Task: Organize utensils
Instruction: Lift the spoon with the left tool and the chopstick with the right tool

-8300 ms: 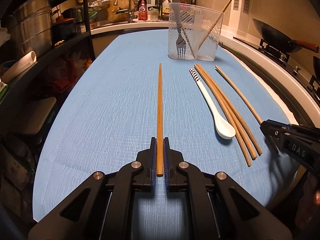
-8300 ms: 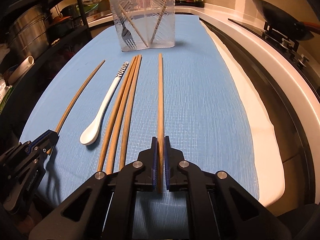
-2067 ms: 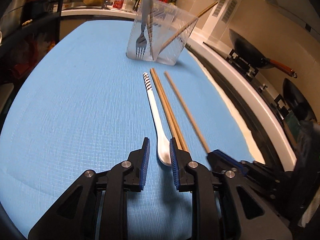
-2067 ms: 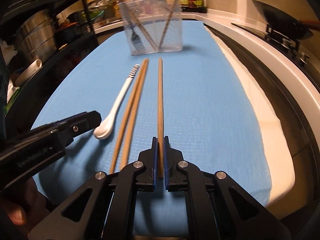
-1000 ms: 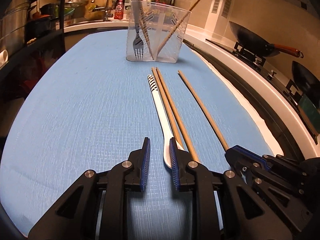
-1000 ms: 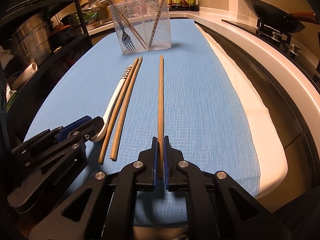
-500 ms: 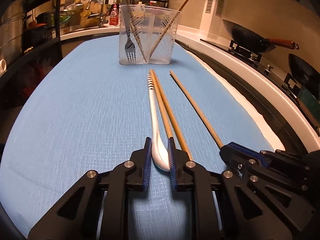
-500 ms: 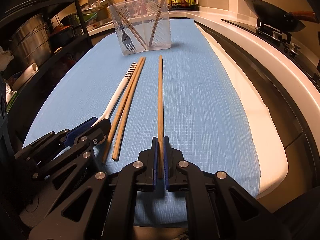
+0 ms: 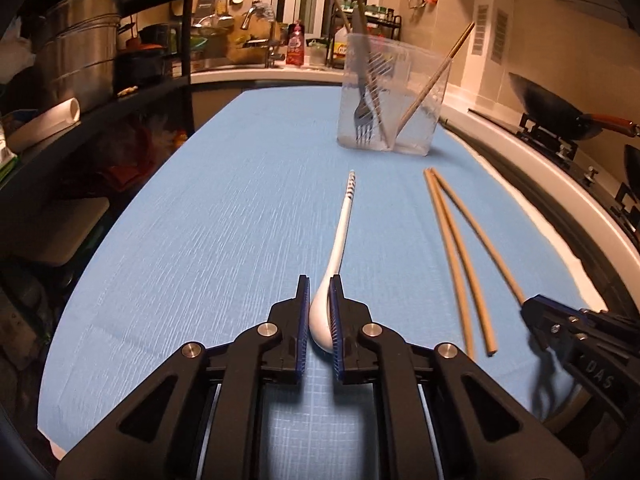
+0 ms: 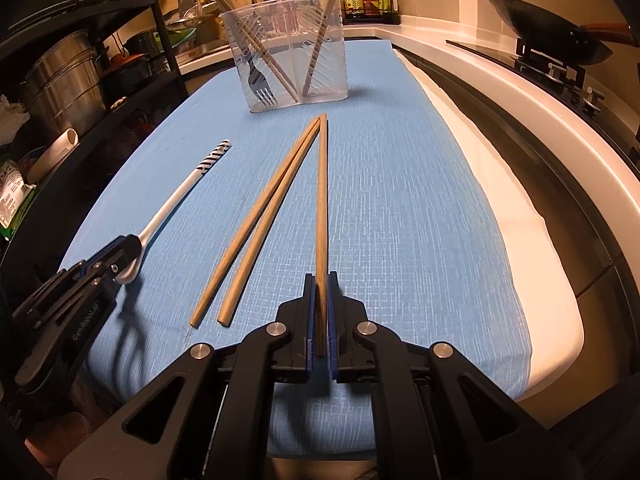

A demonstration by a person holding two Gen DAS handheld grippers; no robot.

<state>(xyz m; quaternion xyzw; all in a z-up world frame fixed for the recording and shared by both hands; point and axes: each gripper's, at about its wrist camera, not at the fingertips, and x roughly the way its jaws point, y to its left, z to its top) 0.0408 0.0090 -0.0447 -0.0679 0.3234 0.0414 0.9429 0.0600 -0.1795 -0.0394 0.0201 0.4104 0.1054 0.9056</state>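
My left gripper (image 9: 319,288) is shut on the bowl of a white spoon (image 9: 340,236) with a striped handle tip, held just above the blue mat (image 9: 200,232). My right gripper (image 10: 319,280) is shut on a wooden chopstick (image 10: 321,196) that points toward the clear utensil holder (image 10: 286,52). Two more chopsticks (image 10: 260,220) lie on the mat between the spoon (image 10: 180,196) and the held chopstick. The holder (image 9: 392,96) contains a fork and chopsticks. The left gripper also shows in the right wrist view (image 10: 112,260), the right one in the left wrist view (image 9: 536,312).
A black shelf with metal pots (image 9: 76,68) stands left of the mat. A white counter edge (image 10: 520,92) and a stove with a wok (image 9: 552,112) run along the right. A sink area with bottles (image 9: 296,48) lies behind the holder.
My left gripper has closed on the spoon's bowl, lifted it and carried it left, away from the two loose chopsticks. My right gripper still holds its chopstick.
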